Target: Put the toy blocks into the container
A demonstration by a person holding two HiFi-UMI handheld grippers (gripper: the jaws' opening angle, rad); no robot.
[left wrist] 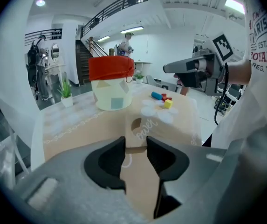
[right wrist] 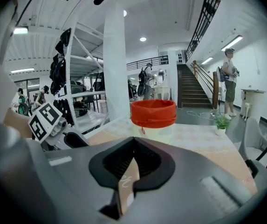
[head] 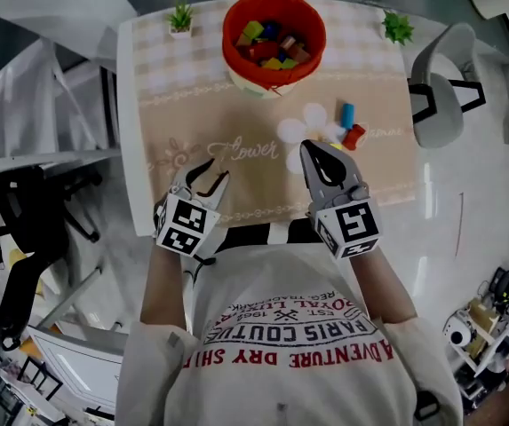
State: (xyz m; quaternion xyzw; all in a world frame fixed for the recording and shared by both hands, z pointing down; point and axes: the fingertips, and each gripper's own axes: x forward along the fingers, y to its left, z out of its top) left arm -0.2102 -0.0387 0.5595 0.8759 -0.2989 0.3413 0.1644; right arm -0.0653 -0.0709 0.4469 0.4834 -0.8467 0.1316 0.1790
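Container (head: 231, 34) on beige mat (head: 192, 122); staircase (right wrist: 192, 90) beyond.

Head view steeply down over table (head: 126, 131); gripper views low, near-level, both face container (left wrist: 111, 85) (shared).

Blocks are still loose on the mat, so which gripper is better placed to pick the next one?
Right. The right gripper sits beside the blue block and red block, while the left gripper is farther away. The right jaws are shut; open them first.
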